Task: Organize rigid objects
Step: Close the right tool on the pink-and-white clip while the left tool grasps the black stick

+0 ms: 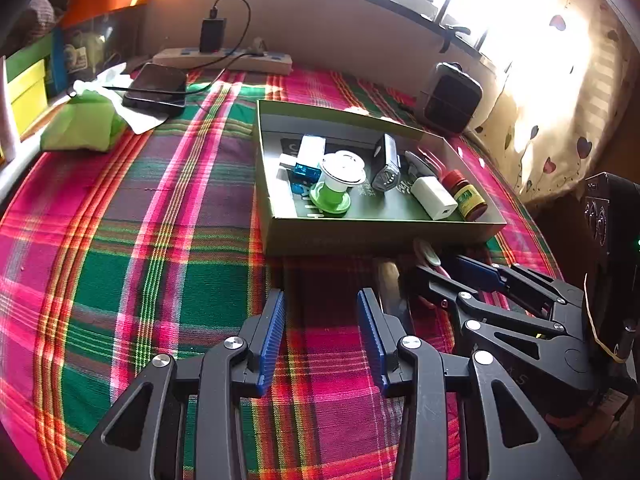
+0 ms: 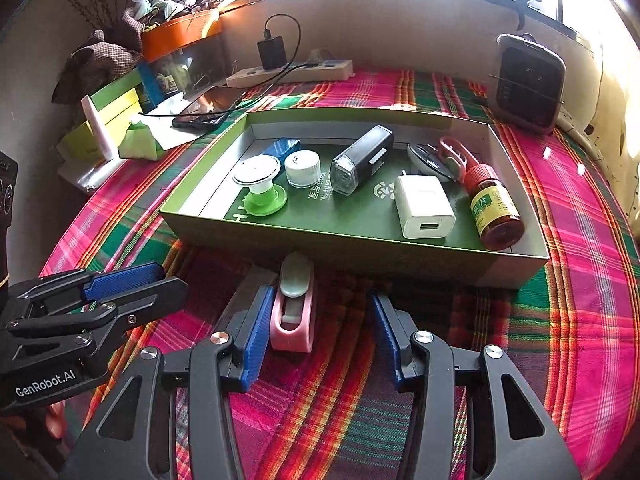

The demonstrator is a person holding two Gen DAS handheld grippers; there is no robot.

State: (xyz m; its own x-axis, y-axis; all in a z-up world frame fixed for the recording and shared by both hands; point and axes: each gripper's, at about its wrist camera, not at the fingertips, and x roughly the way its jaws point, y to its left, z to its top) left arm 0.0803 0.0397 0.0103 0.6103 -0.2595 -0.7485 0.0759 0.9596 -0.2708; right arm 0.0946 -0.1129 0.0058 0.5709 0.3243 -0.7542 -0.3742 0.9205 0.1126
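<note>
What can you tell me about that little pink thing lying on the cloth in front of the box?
The pink thing looks like a small plastic tape dispenser: a glossy pink body with a pale greenish roll or wheel set in its top. It lies on the plaid cloth, just outside the box's near wall, lengthwise toward the box. It sits between the right gripper's blue pads, close against the left one; the other stands clear, so it is not yet gripped.

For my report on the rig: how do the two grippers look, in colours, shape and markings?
Both are alike. The left gripper and the right gripper have black linkage arms with triangular cut-outs and silver round pivot pins. Each finger carries a flat blue ribbed pad. The left gripper's body, seen from the right wrist, bears white "GenRobot.AI" lettering. No hands or sleeves show.
</note>
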